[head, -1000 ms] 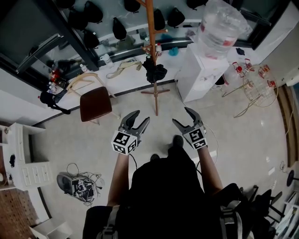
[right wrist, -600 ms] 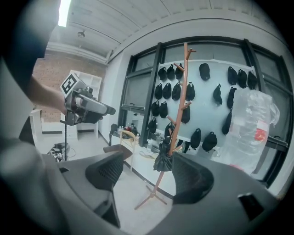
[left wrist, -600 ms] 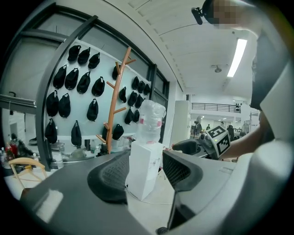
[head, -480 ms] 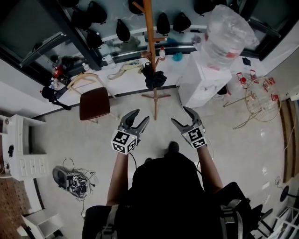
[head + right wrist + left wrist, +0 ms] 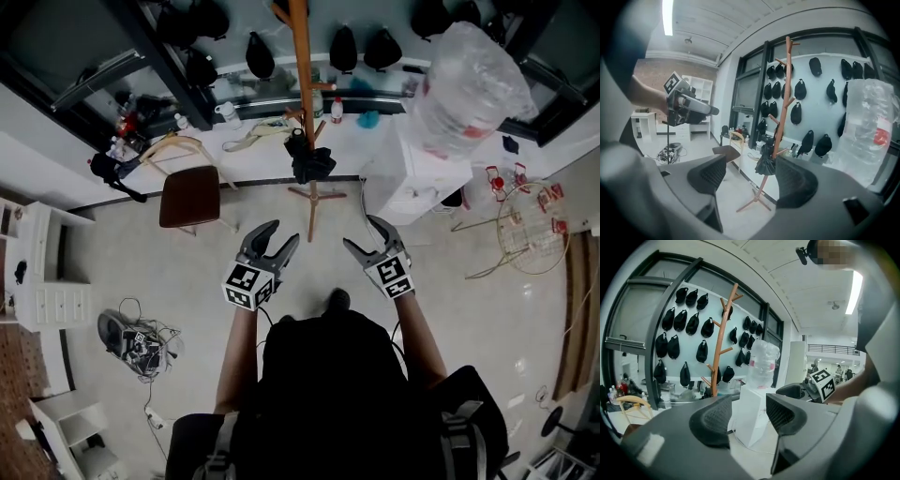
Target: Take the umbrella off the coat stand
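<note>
The person had walked a bit closer to the coat stand (image 5: 300,75) where the black umbrella (image 5: 309,164) hung low, but the left hand-held gripper (image 5: 284,232) and right hand-held gripper (image 5: 359,231) were both half open, empty, and well short of it.

You hold both grippers out at mid-frame, side by side. The left gripper (image 5: 282,234) and the right gripper (image 5: 361,233) each have their jaws apart with nothing between them. Above the gap between them, at upper centre, stands the wooden coat stand (image 5: 301,66), and neither gripper touches it. The black umbrella (image 5: 310,165) hangs folded against its pole. A brown chair (image 5: 190,197) sits left of the stand in the frame, and a white water dispenser (image 5: 401,178) sits to its right.
</note>
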`<state>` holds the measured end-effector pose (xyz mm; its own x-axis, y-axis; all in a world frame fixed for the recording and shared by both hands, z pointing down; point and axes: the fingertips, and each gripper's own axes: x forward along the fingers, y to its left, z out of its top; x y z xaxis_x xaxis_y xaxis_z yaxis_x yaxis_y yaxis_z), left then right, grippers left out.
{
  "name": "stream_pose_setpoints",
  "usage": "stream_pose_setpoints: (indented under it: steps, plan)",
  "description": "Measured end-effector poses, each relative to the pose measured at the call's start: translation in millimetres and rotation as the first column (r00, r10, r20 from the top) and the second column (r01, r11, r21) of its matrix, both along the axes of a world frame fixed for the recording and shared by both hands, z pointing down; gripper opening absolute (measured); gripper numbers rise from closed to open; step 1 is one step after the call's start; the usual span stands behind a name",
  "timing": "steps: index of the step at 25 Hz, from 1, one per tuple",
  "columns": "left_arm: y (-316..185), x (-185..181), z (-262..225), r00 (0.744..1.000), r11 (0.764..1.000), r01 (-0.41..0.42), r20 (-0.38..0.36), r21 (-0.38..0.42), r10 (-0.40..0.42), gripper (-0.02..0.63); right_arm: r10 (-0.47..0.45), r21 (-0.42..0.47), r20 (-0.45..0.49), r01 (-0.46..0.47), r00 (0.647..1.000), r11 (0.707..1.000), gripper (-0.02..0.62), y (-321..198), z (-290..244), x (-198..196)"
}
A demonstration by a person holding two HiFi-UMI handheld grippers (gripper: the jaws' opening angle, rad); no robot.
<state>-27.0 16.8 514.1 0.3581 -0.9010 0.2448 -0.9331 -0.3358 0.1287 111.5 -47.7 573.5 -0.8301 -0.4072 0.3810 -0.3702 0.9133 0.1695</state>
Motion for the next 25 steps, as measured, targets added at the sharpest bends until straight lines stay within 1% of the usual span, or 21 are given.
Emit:
stream_pose_setpoints:
  steps: [3,7,18,25]
  plan:
    - [-5.5,7.0,2.4,1.0,1.0,0.028,-0.009,-0.001,-0.028,0.227,-0.029,-0.002,-0.004,0.029,1.0,1.0,0.33,-8.0,4.4,4.9]
    - [-15.1,16.9,3.1,0.999,0.999,0.044,0.011,-0.004,-0.044,0.227,-0.062,0.007,-0.011,0.062,0.998,0.998,0.328,-18.9,7.3,9.1]
    - [-37.3,38.3,1.8,0.998,0.998,0.063,0.017,-0.008,-0.062,0.227,-0.089,0.005,0.002,0.089,0.996,0.996,0.325,-42.4,6.2,23.9]
    - [-48.8,37.1,9.2,0.998,0.997,0.069,0.012,-0.026,-0.069,0.227,-0.095,-0.007,-0.002,0.095,0.996,0.995,0.325,-50.4,10.6,22.6]
